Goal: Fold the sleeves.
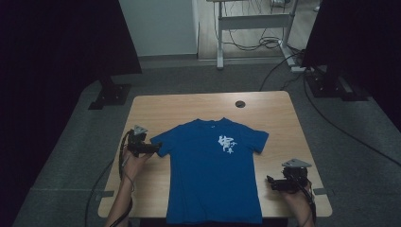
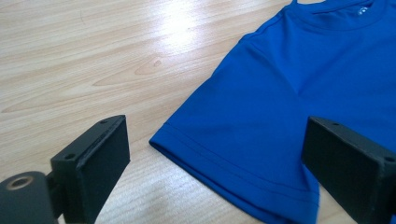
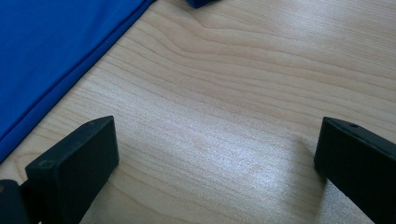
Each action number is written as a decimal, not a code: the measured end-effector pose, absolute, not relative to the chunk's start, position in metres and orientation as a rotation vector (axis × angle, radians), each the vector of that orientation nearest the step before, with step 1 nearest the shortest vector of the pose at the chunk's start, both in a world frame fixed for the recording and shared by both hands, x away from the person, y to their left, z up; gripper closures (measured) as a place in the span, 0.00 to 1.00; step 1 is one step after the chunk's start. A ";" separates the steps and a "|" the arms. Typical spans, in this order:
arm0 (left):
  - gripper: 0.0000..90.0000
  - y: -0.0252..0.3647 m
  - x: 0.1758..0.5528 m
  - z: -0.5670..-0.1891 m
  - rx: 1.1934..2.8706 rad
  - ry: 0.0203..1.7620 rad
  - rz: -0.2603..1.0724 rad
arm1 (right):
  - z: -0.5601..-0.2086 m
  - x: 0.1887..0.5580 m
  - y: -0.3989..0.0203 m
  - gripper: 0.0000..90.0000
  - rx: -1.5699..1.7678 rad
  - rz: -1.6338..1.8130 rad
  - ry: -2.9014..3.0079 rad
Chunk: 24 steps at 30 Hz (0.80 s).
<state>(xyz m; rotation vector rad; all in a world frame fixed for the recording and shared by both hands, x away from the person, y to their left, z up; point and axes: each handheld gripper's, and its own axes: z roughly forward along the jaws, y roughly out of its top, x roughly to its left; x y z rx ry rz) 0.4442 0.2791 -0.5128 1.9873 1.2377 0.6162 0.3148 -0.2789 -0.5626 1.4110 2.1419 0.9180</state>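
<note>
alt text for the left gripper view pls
The open left gripper hovers with its two black fingers on either side of the hemmed sleeve of a blue t-shirt lying flat on a light wooden table.

The right gripper [image 3: 217,163] has its two black jaws standing wide apart, rising from the bottom corners of the right gripper view, with bare table [image 3: 243,93] between them. The light wood grain runs across the frame. A blue T-shirt [image 3: 51,46] lies flat at the upper left, its stitched edge slanting down toward the left jaw without touching it. A small blue corner [image 3: 201,3] pokes in at the top edge, probably a sleeve of that shirt.
</note>
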 end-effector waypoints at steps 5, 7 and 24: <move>0.11 0.280 0.451 -0.518 1.996 1.244 0.622 | -0.563 0.315 -0.279 0.00 1.411 0.918 2.142; 0.12 0.280 0.453 -0.519 1.997 1.246 0.626 | -0.563 0.315 -0.279 0.00 1.411 0.918 2.142; 0.26 0.297 0.471 -0.524 1.935 1.296 0.629 | -0.563 0.315 -0.279 0.00 1.411 0.918 2.142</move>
